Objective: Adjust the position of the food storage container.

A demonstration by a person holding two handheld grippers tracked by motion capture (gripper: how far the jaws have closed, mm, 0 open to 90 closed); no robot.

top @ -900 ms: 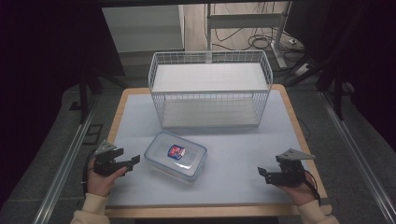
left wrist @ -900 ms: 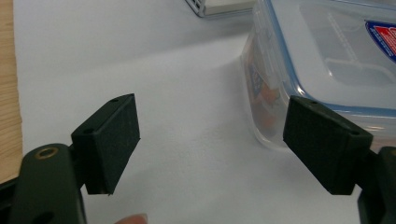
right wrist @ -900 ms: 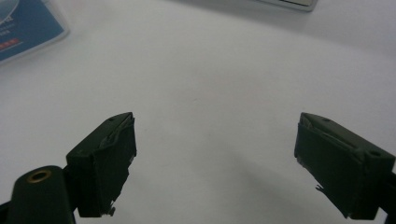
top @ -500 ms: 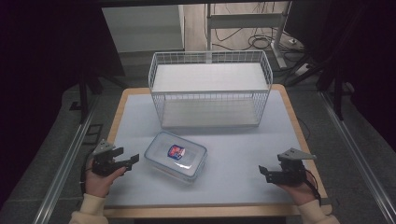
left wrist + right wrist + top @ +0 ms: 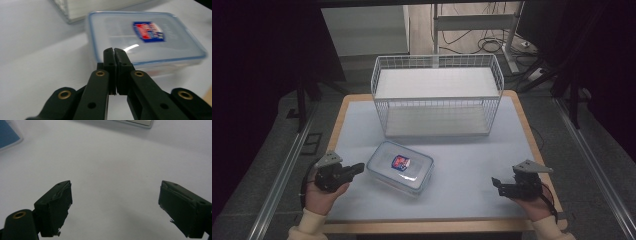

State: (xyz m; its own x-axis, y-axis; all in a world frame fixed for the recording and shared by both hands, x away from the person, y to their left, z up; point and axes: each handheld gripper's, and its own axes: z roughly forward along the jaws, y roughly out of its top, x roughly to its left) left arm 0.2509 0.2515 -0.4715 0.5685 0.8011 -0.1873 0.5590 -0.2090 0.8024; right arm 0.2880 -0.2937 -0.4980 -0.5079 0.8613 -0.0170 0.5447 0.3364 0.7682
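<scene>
Clear plastic, blue-rimmed, the box (image 5: pixel 400 167) lies flat near the table's (image 5: pixel 462 200) front edge, left of centre, lid on (a red and blue label on top). Just beside its left end sits the left gripper (image 5: pixel 355 168), jaws pressed together with nothing between them, tips pointing at the box but not touching it. By the front right corner, well apart from the box, the right gripper (image 5: pixel 496 184) has its jaws spread wide and empty. Toward the back edge stands a wire basket (image 5: pixel 437 95).
</scene>
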